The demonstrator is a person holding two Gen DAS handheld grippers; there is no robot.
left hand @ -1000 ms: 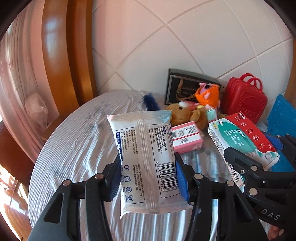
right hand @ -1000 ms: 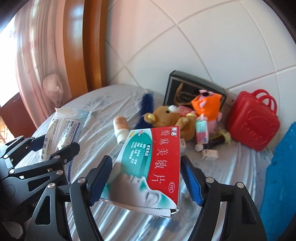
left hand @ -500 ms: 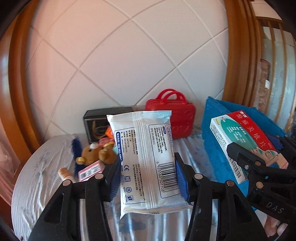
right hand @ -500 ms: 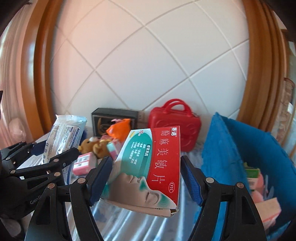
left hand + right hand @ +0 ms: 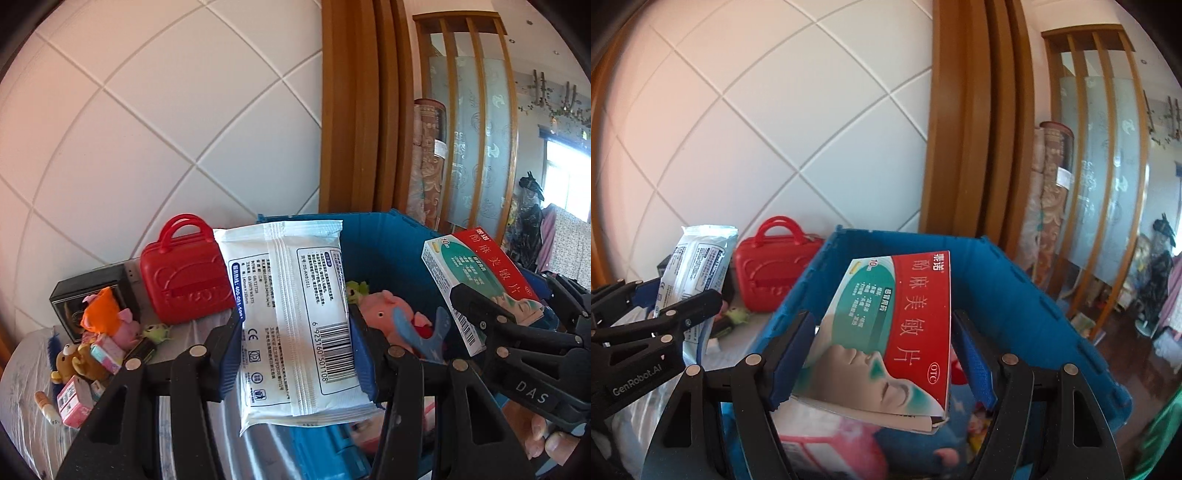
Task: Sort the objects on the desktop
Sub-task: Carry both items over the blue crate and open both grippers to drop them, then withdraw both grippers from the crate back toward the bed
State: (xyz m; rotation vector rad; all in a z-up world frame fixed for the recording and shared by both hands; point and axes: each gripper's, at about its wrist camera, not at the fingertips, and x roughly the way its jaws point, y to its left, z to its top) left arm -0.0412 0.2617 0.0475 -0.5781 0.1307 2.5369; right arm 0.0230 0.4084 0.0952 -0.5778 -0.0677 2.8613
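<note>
My left gripper (image 5: 295,354) is shut on a white wet-wipe packet (image 5: 291,314) with a barcode, held upright above the near edge of a blue bin (image 5: 384,243). The right gripper (image 5: 882,354) is shut on a red, white and teal medicine box (image 5: 894,332), which hangs over the blue bin (image 5: 1027,295). Each gripper shows in the other's view: the right one with its medicine box (image 5: 476,280) at the right, the left one with its packet (image 5: 698,266) at the left. Inside the bin lie a pink pig plush (image 5: 388,314) and other items.
A red toy suitcase (image 5: 184,280) stands against the tiled wall, left of the bin. Further left on the grey cloth sit a black box (image 5: 74,299), an orange plush (image 5: 101,314), a small bear (image 5: 70,362), a pink carton (image 5: 75,400) and a little bottle (image 5: 46,406). A wooden door frame (image 5: 964,129) rises behind the bin.
Both grippers have swung right and upward, away from the heap of toys to over the blue bin. Each still holds its item as before.
</note>
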